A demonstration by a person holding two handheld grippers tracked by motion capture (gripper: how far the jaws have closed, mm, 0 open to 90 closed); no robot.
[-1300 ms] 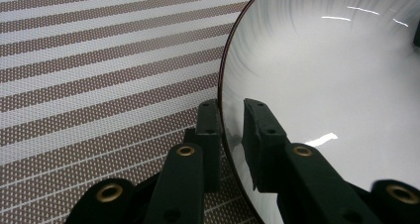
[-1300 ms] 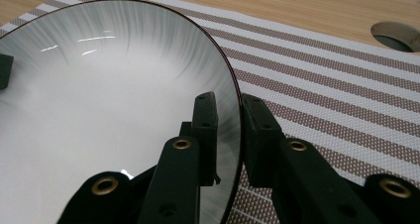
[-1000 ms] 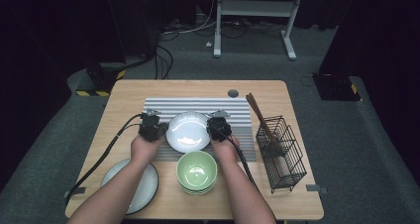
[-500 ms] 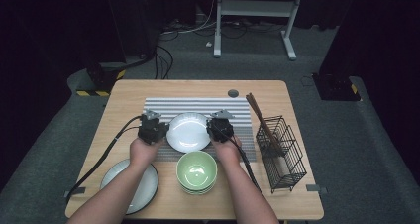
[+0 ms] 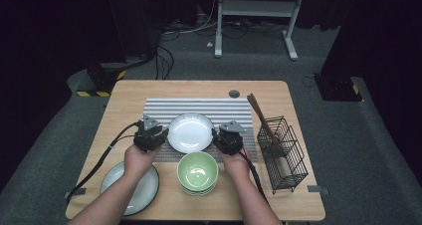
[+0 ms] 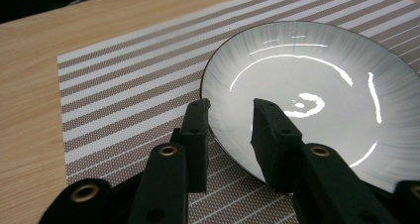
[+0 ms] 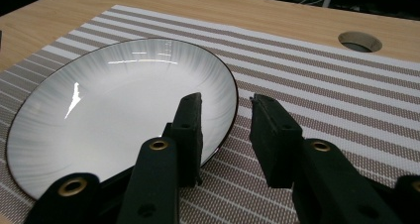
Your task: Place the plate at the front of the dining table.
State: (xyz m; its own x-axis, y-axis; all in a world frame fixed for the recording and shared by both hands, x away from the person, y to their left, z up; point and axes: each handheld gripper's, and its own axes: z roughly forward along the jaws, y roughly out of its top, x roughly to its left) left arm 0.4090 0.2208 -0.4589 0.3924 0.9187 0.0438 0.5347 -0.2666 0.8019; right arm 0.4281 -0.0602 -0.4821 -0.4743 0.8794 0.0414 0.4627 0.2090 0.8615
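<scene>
Now: both tongs have just been opening, and the white plate [image 5: 189, 132] is left lying on the striped placemat [image 5: 199, 107]
Left tongs: the left tongs [image 6: 230, 114] are spread, one jaw outside the plate's dark rim and one over its inside, with the rim in the gap; the pads are not seen pressing on it
Right tongs: the right tongs [image 7: 225, 110] are likewise spread, astride the opposite rim, one jaw over the glazed inside and one over the mat
Change: compared with a second ago, the two hands are seen drawn slightly towards the person in the high view, while the plate has kept its place at the middle of the mat
Plate: it sits flat and upright on the placemat, between the two tongs, near the far side of the green bowls [image 5: 197, 171]
Meaning: the setting-down of the plate is judged finished; the release appears clean, though whether a pad brushes the rim cannot be told from these angles
Other things: a second plate [image 5: 145, 187] lies at the near left of the tabletop [image 5: 278, 205] under the left forearm, and a wire basket [image 5: 283, 153] with chopsticks [image 5: 260, 117] stands at the right
Next: the tongs would have to be backed clear of the rim without nudging it
</scene>
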